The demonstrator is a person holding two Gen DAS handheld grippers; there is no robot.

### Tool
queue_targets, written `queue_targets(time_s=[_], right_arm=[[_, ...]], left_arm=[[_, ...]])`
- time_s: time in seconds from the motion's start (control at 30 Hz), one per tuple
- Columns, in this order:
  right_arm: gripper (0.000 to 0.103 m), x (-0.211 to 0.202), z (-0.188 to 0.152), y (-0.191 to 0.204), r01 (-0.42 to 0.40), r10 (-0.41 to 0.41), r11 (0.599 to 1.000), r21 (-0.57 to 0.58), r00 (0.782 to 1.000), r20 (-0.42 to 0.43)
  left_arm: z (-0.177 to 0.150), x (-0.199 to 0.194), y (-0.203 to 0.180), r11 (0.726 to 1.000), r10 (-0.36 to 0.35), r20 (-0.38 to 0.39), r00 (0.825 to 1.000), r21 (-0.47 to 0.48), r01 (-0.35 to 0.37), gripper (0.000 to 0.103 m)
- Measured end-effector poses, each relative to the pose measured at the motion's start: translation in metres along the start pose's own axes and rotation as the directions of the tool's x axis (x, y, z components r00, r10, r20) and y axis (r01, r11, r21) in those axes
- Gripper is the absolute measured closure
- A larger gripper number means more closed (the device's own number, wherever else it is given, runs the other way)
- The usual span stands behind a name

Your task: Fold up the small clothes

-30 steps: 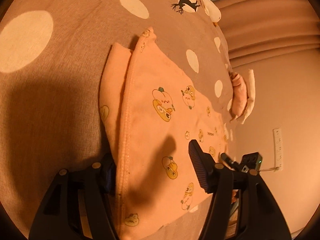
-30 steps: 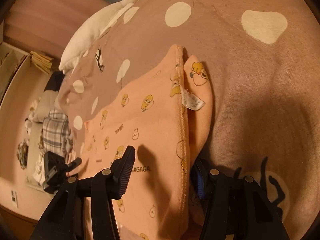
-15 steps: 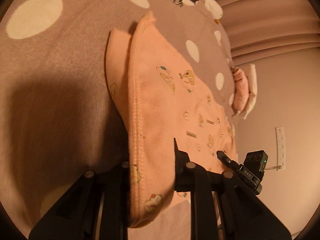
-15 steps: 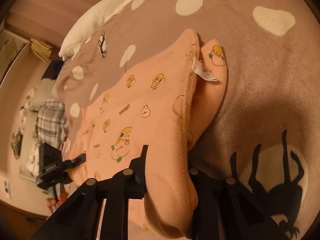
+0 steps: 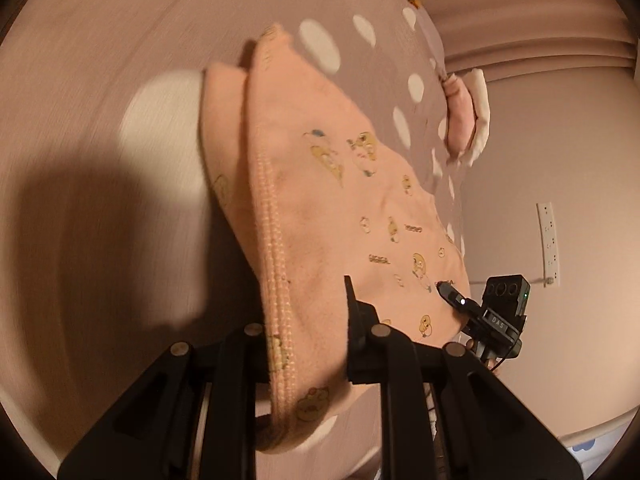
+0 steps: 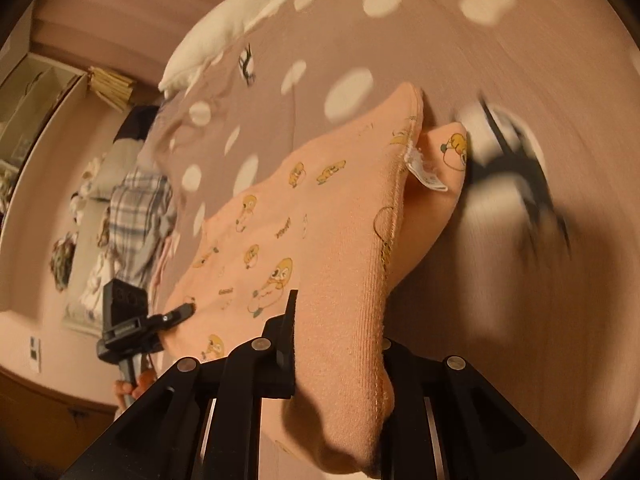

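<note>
Showing a peach garment [image 5: 328, 200] printed with small cartoon ducks, lifted partly off the dotted bedspread [image 5: 100, 80], its far end nearest the bedspread. The left gripper [image 5: 308, 320] is clamped on one stitched near edge; the right gripper [image 6: 340, 344] is clamped on the other. A white care label [image 6: 426, 170] hangs at the garment's far corner.

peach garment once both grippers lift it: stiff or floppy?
Likely floppy: the peach garment bulges and droops around the left gripper. Probably sags between grips: the right gripper pinches its other end. Seems light; the ribbed hem probably grips well.
</note>
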State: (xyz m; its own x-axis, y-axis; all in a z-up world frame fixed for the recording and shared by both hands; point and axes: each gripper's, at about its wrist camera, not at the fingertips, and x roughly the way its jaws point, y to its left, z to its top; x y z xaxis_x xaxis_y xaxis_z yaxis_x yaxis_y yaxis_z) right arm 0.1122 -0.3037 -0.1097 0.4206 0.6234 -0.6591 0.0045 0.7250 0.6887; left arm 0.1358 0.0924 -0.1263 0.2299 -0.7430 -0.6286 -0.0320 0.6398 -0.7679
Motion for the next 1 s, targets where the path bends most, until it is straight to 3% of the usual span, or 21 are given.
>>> queue_targets(time_s=[0.1, 0.17, 0.27, 0.4, 0.5, 0.6, 0.67, 0.77, 0.8, 0.87, 0.9, 0.93, 1.0], right_arm=[[0.085, -0.008, -0.027, -0.001, -0.005, 0.005, 1.000, 0.000, 1.000, -0.004], [0.085, -0.010, -0.040, -0.002, 0.004, -0.004, 1.000, -0.006, 1.000, -0.010], [0.081, -0.012, -0.048, -0.002, 0.135, -0.135, 0.989, -0.053, 0.991, 0.004], [0.070, -0.030, -0.050, 0.004, 0.246, -0.237, 0.967, -0.066, 0.964, 0.122], [0.068, -0.039, -0.053, 0.025, 0.356, -0.318, 0.925, -0.129, 0.915, 0.250], [0.068, -0.031, -0.057, 0.046, 0.354, -0.283, 0.911, -0.213, 0.910, 0.304], [0.068, -0.020, -0.060, 0.059, 0.374, -0.278, 0.891, -0.258, 0.898, 0.341], [0.078, 0.003, -0.066, 0.068, 0.400, -0.298, 0.856, -0.327, 0.900, 0.319], [0.080, 0.009, -0.068, 0.068, 0.405, -0.309, 0.849, -0.339, 0.901, 0.304], [0.081, 0.015, -0.074, 0.062, 0.425, -0.339, 0.837, -0.344, 0.897, 0.283], [0.081, 0.015, -0.076, 0.059, 0.448, -0.360, 0.825, -0.344, 0.887, 0.289], [0.081, 0.011, -0.080, 0.056, 0.461, -0.373, 0.819, -0.342, 0.880, 0.294], [0.082, 0.003, -0.083, 0.046, 0.489, -0.404, 0.812, -0.320, 0.865, 0.298]], left_arm=[[-0.023, -0.004, 0.001, 1.000, 0.021, 0.009, 1.000, 0.008, -0.021, 0.083], [-0.034, -0.007, -0.002, 0.995, 0.089, 0.034, 0.995, 0.045, -0.090, 0.077], [-0.043, -0.019, 0.002, 0.990, 0.133, 0.071, 0.989, 0.031, -0.135, 0.069], [-0.044, -0.041, -0.009, 0.962, 0.245, 0.175, 0.953, 0.075, -0.261, 0.063], [-0.035, -0.051, -0.027, 0.954, 0.234, 0.251, 0.939, 0.128, -0.271, 0.063], [-0.019, -0.036, -0.046, 0.950, 0.189, 0.273, 0.943, 0.192, -0.246, 0.065], [-0.011, -0.019, -0.052, 0.949, 0.175, 0.248, 0.953, 0.216, -0.230, 0.065], [0.007, 0.017, -0.053, 0.936, 0.220, 0.212, 0.952, 0.229, -0.268, 0.079], [0.014, 0.027, -0.052, 0.929, 0.249, 0.214, 0.945, 0.225, -0.295, 0.085], [0.026, 0.039, -0.041, 0.916, 0.306, 0.217, 0.927, 0.198, -0.349, 0.087], [0.033, 0.042, -0.034, 0.919, 0.316, 0.216, 0.924, 0.174, -0.355, 0.091], [0.041, 0.041, -0.025, 0.927, 0.313, 0.223, 0.923, 0.139, -0.348, 0.103], [0.050, 0.034, -0.014, 0.941, 0.298, 0.228, 0.927, 0.095, -0.326, 0.103]])
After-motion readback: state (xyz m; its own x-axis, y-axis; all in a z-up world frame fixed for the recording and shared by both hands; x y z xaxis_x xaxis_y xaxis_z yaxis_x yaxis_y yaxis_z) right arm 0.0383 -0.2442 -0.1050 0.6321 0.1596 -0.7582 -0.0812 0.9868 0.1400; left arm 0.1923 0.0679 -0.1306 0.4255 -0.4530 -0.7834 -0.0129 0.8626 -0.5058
